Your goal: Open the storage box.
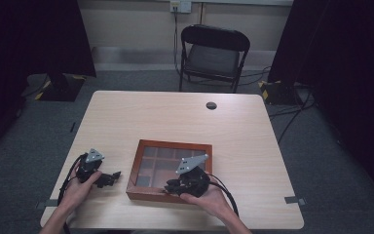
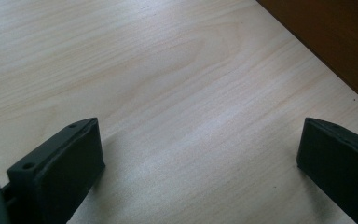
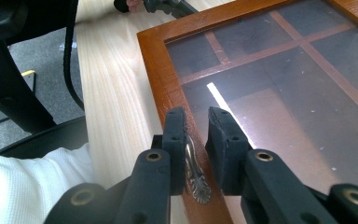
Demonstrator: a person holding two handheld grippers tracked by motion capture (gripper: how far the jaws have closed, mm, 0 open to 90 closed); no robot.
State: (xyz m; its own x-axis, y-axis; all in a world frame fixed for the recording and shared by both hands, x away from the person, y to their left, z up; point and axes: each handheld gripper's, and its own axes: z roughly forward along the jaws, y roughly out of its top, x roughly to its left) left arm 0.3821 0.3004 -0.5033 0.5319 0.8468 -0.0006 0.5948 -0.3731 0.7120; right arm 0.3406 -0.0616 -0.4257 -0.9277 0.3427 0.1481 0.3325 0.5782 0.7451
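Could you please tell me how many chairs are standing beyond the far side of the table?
1. A single black folding chair stands on the floor behind the table's far edge, near the wall. Others could be hidden behind the dark curtains at either side.

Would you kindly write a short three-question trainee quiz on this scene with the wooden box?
1. True or false: the wooden box has a glass lid showing compartments.
2. What sits between the right gripper's jaws? A) a cable B) the brass latch C) a chair leg
3. What lies under the left gripper?

Key: 1 true. 2 B, at the box's front edge. 3 Bare table; its jaws stand wide apart.
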